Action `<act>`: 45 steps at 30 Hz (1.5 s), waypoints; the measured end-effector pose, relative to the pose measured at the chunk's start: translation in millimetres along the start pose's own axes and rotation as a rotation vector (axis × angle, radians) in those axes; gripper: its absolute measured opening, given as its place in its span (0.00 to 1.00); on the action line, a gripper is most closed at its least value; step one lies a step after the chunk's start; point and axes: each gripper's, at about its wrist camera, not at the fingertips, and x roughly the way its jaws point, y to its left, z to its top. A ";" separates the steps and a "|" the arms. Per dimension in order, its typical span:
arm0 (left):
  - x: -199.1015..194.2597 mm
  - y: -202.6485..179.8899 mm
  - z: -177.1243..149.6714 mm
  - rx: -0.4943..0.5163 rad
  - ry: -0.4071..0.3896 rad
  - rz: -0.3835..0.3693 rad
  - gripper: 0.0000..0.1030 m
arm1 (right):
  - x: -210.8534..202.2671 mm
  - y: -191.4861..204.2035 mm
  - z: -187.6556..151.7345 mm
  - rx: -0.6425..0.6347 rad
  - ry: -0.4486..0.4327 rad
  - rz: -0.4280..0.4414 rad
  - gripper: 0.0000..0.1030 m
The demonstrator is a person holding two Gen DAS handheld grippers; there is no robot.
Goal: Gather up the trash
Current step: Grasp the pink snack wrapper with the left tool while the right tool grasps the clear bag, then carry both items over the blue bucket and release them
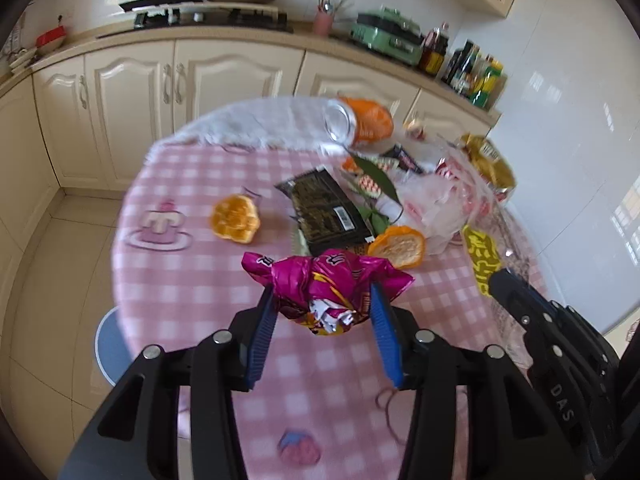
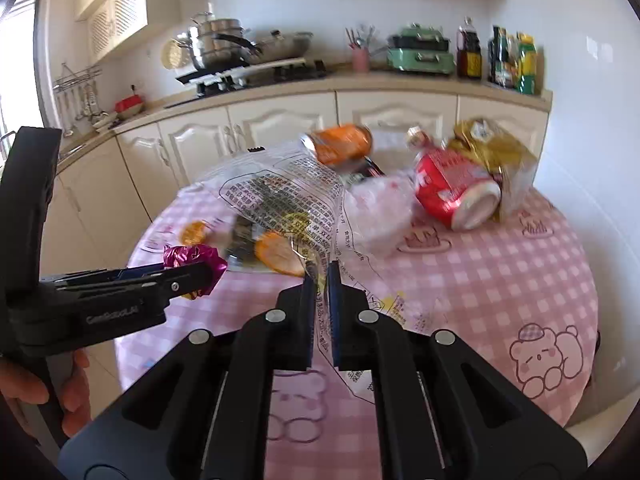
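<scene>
The left gripper (image 1: 322, 304) is clamped on a crumpled magenta wrapper (image 1: 326, 280), its blue pads pressing the foil from both sides and carrying it clear of the desk (image 1: 192, 292), above the near edge. Pinching the bunched middle keeps the light foil from slipping out. The right gripper (image 2: 321, 276) is nearly closed on a thin fold of a clear printed plastic bag (image 2: 280, 196), which billows up ahead of the fingers; a grip on the rim likely serves to keep the bag open as a container for the trash.

More litter waits toward the far edge of the desk: two orange peel halves (image 1: 235, 219), a black wrapper (image 1: 328, 208), an orange can (image 1: 362, 120) on its side, a red cup (image 2: 456, 192) tipped over, and a gold packet (image 2: 488, 148) at the far right edge.

The left gripper reaches in level from the left, a hand (image 2: 72, 384) visible on its handle; the right gripper points straight ahead across the desk. Both tools sit near each other, so the wrapper looks ready to go into the bag.
</scene>
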 end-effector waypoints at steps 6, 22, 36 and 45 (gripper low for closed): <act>-57.8 36.2 -9.7 -0.025 -0.083 0.056 0.44 | -18.3 60.3 8.0 -0.083 -0.035 0.096 0.06; -143.7 271.4 -95.6 -0.380 -0.092 0.367 0.44 | 48.2 313.1 -34.2 -0.369 0.151 0.533 0.06; -0.5 398.8 -127.2 -0.551 0.188 0.333 0.44 | 252.8 376.4 -119.6 -0.318 0.582 0.493 0.07; 75.1 431.6 -125.7 -0.578 0.321 0.291 0.44 | 354.4 371.3 -154.3 -0.258 0.733 0.397 0.07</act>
